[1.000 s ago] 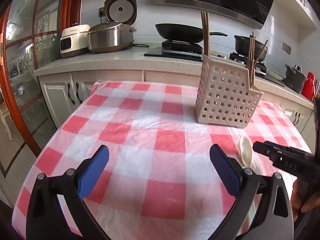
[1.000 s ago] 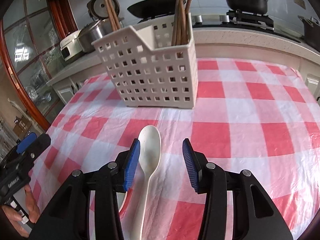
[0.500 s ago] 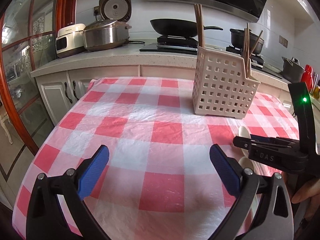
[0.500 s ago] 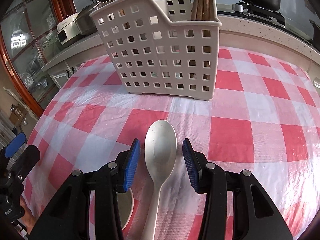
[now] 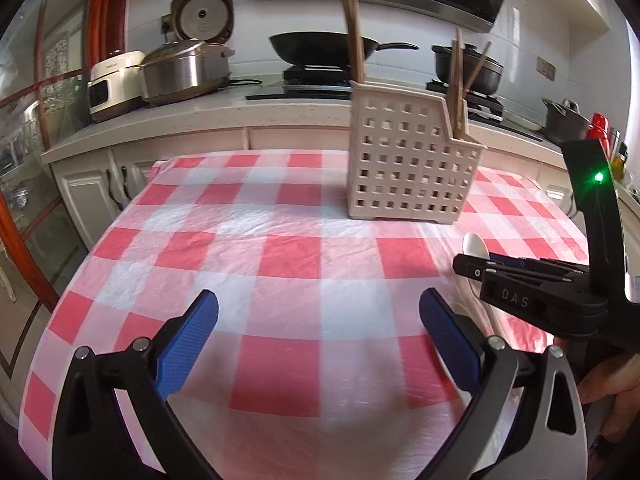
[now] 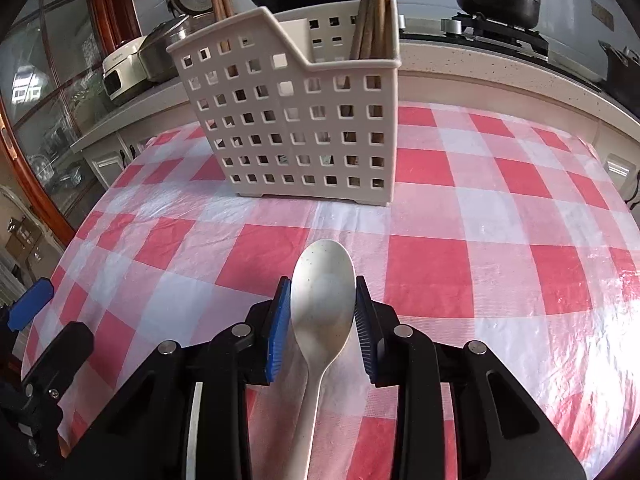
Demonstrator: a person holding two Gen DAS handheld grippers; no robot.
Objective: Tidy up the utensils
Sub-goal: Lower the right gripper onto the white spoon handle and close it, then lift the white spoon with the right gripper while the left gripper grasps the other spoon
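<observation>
Kitchen tabletop (image 6: pixel 472 208), red-and-white checked cloth. Right gripper (image 6: pixel 322 312) closing on cream plastic spoon (image 6: pixel 322 304) bowl, before perforated beige utensil basket (image 6: pixel 296 120). Squeeze firmly, lift level. Left gripper (image 5: pixel 318 336) open, empty.

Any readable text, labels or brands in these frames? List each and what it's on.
"DAS": on the side of the right tongs.
Small print on the white cooker: too blurred to read.
Nothing readable on the basket, the spoon or the tablecloth.
</observation>
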